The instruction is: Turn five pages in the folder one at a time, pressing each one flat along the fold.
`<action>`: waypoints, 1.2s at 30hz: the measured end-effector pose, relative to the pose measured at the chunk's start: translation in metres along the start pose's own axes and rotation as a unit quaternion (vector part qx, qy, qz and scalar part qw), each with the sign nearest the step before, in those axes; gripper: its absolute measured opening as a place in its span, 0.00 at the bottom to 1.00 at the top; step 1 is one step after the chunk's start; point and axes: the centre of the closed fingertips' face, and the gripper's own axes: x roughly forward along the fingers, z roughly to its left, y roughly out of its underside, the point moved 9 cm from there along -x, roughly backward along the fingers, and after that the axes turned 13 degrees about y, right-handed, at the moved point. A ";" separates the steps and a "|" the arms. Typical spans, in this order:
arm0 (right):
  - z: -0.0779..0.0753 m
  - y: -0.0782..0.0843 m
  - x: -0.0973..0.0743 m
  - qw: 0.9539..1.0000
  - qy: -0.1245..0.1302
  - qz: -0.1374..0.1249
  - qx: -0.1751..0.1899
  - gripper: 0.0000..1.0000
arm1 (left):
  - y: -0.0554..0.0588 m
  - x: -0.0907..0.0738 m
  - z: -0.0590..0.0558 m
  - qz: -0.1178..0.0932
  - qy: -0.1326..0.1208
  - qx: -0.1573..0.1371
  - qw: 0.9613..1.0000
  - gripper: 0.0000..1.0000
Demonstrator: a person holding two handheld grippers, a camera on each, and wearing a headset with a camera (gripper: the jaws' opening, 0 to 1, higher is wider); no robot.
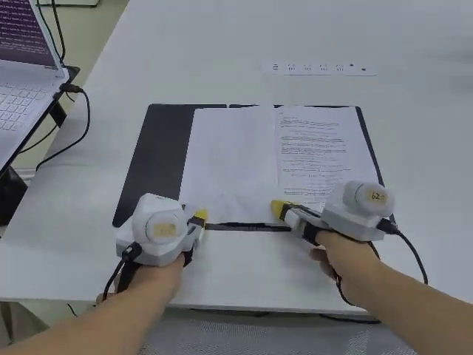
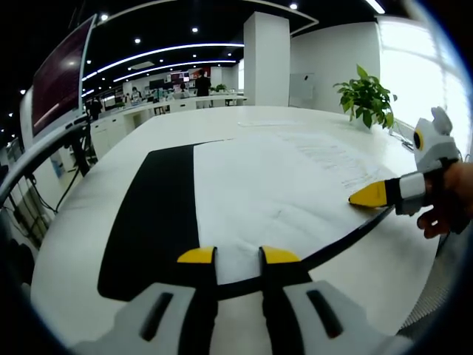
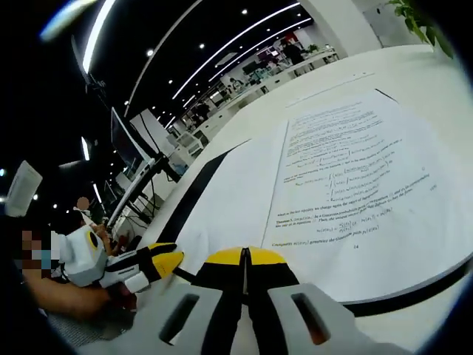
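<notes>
The white desk carries all the work, and its near half is given over to the task. The black folder lies open and flat there, square to the person and within reach of both hands. This placement suits a job done by reaching over from the near edge. A blank left page covers most of the folder's left half and leaves a band of black cover bare beside it. The printed right page lies flat on the other side of the fold. Both sheets look settled, with no corner lifted. A laptop sits at the far left, well apart from the folder, and a power strip lies beyond the folder's far edge. Neither obstructs the work. The right tongs are clenched tip to tip with nothing between them. In the head view they point at the foot of the fold, just at the lower edge of the printed page. I judge the closed tips are meant as one blunt nose for pressing along the crease, though contact with the paper cannot be confirmed. The left tongs stand slightly parted and empty at the near edge of the blank page, by its lower left corner. I judge they are placed there to steady that side while the other hand works. How many pages are already turned cannot be told.
</notes>
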 end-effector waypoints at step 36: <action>0.028 -0.052 -0.138 0.996 0.042 -0.059 0.050 0.00 | -0.052 -0.022 -0.014 0.047 0.061 -0.075 0.994 0.29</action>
